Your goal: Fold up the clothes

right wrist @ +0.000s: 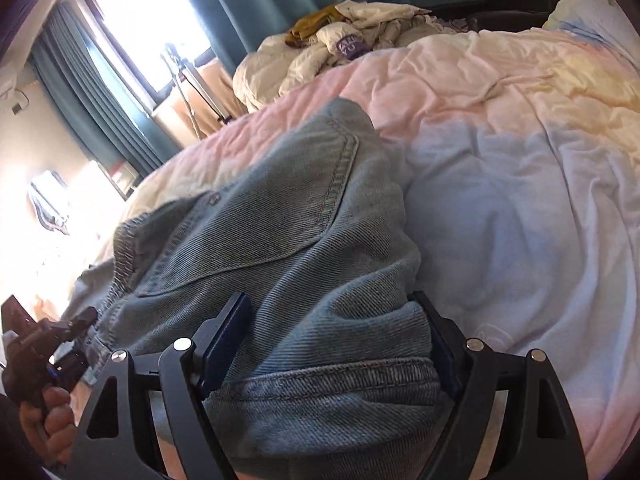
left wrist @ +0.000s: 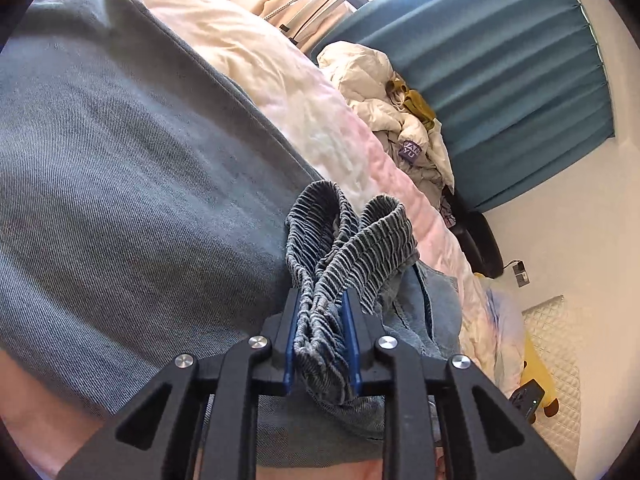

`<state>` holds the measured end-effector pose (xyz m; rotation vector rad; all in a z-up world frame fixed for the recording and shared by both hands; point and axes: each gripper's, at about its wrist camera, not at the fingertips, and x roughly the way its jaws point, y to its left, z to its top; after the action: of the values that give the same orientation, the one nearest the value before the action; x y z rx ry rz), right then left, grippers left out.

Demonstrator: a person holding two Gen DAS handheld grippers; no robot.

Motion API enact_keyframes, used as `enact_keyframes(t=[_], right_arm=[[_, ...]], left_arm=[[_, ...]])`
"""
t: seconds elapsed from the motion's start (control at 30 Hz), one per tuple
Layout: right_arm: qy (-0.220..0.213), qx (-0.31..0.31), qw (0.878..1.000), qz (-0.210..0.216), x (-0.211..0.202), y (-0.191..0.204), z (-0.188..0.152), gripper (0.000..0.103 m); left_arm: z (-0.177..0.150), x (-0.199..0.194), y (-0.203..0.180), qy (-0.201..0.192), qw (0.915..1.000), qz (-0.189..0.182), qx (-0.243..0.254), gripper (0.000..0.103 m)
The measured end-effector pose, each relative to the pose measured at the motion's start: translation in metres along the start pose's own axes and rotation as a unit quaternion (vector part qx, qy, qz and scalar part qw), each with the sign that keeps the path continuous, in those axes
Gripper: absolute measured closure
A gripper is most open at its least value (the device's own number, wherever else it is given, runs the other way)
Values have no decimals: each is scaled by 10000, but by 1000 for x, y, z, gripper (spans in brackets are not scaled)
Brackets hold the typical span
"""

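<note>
Jeans (right wrist: 280, 216) on bed quilt (right wrist: 500, 160); left gripper (left wrist: 323, 320) clenches elastic waistband (left wrist: 352, 240), right gripper (right wrist: 332, 320) grasps denim fold at 6 o'clock

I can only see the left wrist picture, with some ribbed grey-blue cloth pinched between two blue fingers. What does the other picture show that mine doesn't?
Observer: The right gripper also holds the jeans, with a thick fold and a stitched hem bunched between its fingers.
Operator: Are those fingers as close together as mine?
Observer: No, they stand much wider apart, with the denim filling the gap.
Operator: Can you see my gripper from there?
Observer: Yes, the left gripper shows at the lower left edge, at the elastic waistband, with the person's hand under it.
Operator: Anything else?
Observer: A back pocket faces up.
</note>
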<state>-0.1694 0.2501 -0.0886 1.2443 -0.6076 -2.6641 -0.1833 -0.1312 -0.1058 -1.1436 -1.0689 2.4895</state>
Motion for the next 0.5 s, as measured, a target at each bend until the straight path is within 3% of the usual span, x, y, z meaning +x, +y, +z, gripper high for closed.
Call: enact_keyframes(t=[0.13,0.27,0.37,0.5], right_arm=[[49,15,10000,-2,1,-3,-2,22],[38,118,9999,96,-7,-7,-3,22],[31,109,9999,121,-14,-7,-4,22],[-14,12,9999,118,-27,-4,-5,22]], left_arm=[[0,-13,-2,-19,9999,142,93,74],[4,-40,5,-179,9996,197,-43,51],[10,-71,14,-420,9984,284,-243,43],[16,-114,41,-642,9937,385,-836,41]])
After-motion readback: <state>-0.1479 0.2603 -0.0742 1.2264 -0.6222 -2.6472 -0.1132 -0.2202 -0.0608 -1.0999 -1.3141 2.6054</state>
